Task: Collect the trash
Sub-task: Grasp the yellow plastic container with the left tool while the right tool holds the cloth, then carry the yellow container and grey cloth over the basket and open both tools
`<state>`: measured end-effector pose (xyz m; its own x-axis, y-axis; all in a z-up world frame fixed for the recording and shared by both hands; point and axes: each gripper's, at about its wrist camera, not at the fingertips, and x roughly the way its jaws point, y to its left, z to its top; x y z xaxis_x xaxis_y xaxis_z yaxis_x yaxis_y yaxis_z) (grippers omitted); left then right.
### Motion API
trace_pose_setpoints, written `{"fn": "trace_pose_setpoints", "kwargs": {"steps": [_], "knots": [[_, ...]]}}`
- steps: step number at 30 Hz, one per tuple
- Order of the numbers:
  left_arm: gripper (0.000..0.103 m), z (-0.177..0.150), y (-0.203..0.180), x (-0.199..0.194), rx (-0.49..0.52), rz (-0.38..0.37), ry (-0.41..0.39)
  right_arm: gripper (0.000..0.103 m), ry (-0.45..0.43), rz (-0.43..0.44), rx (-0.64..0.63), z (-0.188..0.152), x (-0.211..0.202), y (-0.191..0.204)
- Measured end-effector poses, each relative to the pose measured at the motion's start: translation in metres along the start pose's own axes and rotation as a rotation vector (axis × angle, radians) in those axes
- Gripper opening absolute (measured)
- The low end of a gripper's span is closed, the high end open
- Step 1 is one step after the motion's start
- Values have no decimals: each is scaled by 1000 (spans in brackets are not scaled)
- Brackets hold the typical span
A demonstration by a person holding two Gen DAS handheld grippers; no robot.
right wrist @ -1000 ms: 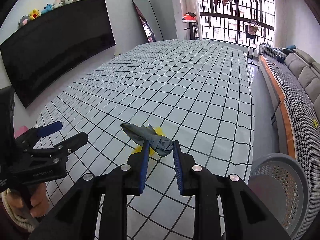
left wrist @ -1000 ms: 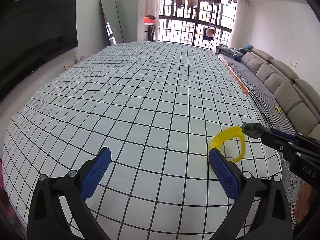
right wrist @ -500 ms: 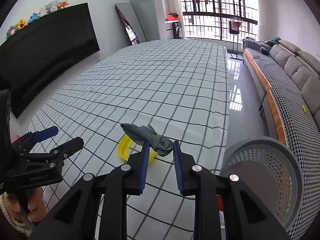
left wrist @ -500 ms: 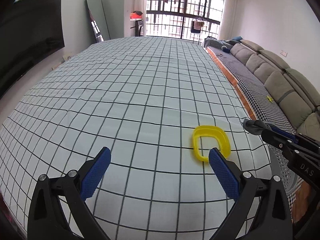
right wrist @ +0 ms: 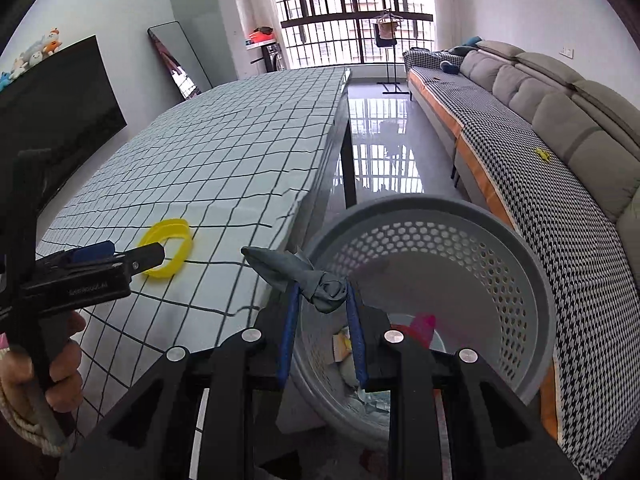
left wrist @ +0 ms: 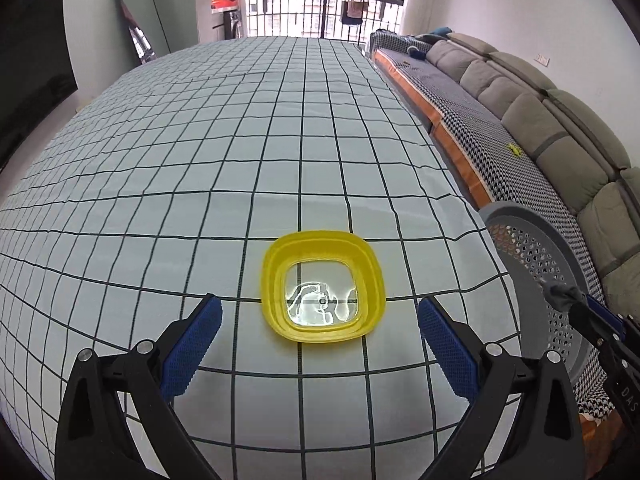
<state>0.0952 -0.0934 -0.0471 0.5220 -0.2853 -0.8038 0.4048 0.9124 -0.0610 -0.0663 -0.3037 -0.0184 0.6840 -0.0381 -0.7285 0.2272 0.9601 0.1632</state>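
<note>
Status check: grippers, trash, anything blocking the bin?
Right gripper shut on grey wad, at basket rim. Left gripper open, yellow lid ahead. Nothing blocking.

- A home living room: a long grey sofa [right wrist: 552, 108] with a houndstooth throw runs along the right-hand wall.
- A big dark television [right wrist: 52, 108] hangs opposite, with soft toys [right wrist: 34, 54] lined along its top.
- Laundry dries on a barred balcony window [right wrist: 352, 12].
- A tall mirror [right wrist: 176, 64] leans on the wall.
- The polished tile floor [right wrist: 380, 136] reflects the window.
</note>
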Motion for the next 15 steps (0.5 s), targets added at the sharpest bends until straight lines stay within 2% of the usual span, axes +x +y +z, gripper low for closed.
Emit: {"fn": "trace_pose_setpoints", "kwargs": {"steps": [8,9,11,13,15], "knots": [[94,4,-6,27,-7,35,34,23,3,-3,40,-15,-5,-17],[92,4,-7,29,-9,36,35,23,4,-2,42,-15,-5,-18],[76,5,-6,32,-10,32,46,23,7,-2,46,-17,-5,-19],[68,5,-8,30,1,39,34,23,9,-4,49,-20,-5,-19],[67,4,-9,26,-3,30,29,23,12,-5,54,-21,-5,-21]]}}
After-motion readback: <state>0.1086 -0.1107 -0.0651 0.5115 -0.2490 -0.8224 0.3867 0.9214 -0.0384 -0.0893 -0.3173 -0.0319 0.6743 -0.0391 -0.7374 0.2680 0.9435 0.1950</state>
